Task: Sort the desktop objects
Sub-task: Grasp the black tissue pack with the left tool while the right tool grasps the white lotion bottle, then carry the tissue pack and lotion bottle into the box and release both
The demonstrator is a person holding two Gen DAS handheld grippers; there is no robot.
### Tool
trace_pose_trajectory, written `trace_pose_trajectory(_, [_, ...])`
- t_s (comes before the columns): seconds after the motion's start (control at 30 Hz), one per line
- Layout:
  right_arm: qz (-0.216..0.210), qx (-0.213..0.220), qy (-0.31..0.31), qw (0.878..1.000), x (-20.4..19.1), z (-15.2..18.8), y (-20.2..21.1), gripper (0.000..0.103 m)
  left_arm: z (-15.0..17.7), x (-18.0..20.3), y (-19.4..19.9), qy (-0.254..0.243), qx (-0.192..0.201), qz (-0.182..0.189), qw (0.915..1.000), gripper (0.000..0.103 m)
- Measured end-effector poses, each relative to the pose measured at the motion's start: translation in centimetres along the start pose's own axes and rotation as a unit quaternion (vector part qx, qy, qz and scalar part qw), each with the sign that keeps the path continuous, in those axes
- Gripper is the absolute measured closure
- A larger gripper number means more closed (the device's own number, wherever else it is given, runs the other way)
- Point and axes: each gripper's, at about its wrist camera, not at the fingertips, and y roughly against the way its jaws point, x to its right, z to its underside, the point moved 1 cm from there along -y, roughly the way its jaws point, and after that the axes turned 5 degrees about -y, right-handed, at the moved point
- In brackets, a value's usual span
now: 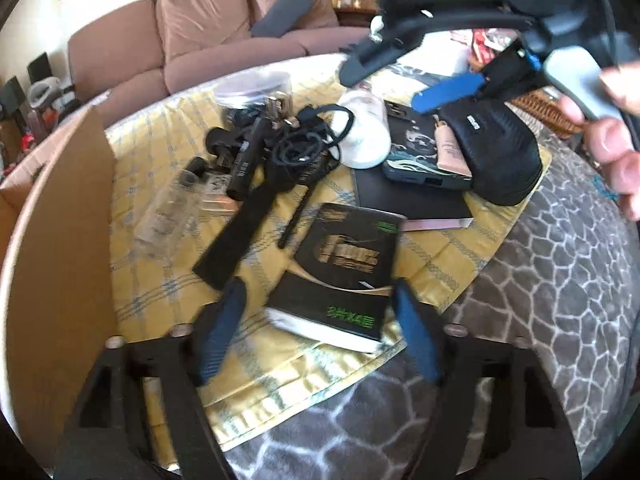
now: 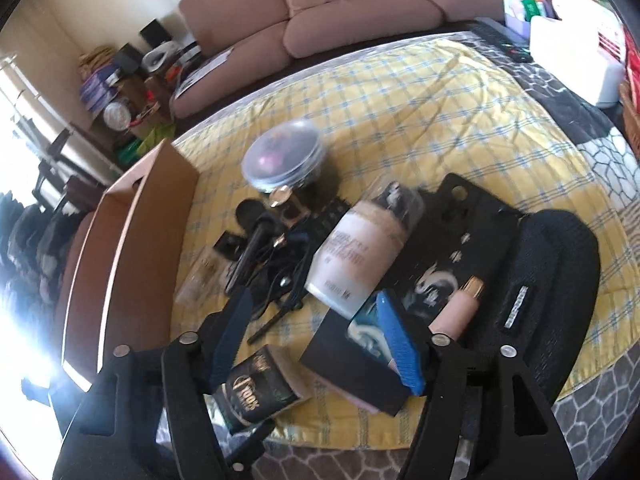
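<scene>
Beside the clutter, a cardboard box (image 1: 60, 216) stands, contents hidden; a black book (image 1: 344, 268) lies between the left tool's (image 1: 320, 336) parted, empty jaws.

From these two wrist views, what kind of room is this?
Most likely a home living room. A mauve sofa sits right behind the work surface, the items lie on a yellow plaid cloth over a patterned cover, and household clutter is piled by the far wall. Not a lab or a kitchen.

Daylight floods in from the left of the right wrist view — blown-out white glare there. Both fisheye views bend at dark rims; motion blur softens near objects.
</scene>
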Motion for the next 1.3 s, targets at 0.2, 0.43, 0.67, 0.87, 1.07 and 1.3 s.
trace_pose_trajectory(0.2, [0.031,-0.019,-0.055,0.998,1.4,-2.7,-2.8,0.032,0.1,-0.8,0.0,0.02,0.005,0.016,0.9997,0.051])
trace_pose_trajectory(0.43, [0.045,-0.029,-0.119,0.991,3.5,-4.1,-5.3,0.032,0.6,-0.7,1.0,0.032,0.013,0.03,0.9989,0.051])
trace_pose_trajectory(0.67, [0.108,-0.042,-0.05,0.992,1.5,-4.8,-6.1,0.046,0.4,-0.7,1.9,0.045,0.019,0.039,0.998,0.051])
trace_pose_trajectory(0.87, [0.084,0.01,-0.035,0.996,0.5,-4.0,-3.9,0.053,-0.4,-1.2,4.9,0.051,0.04,0.051,0.9966,0.051])
trace_pose_trajectory(1.07, [0.054,0.06,-0.033,0.996,-0.7,-3.3,0.4,0.056,-1.0,-3.7,10.0,0.073,0.076,0.052,0.993,0.051])
trace_pose_trajectory(1.3, [0.051,0.083,-0.012,0.995,-3.4,-2.1,4.2,0.056,-0.5,-8.1,14.8,0.094,0.095,0.014,0.9909,0.051])
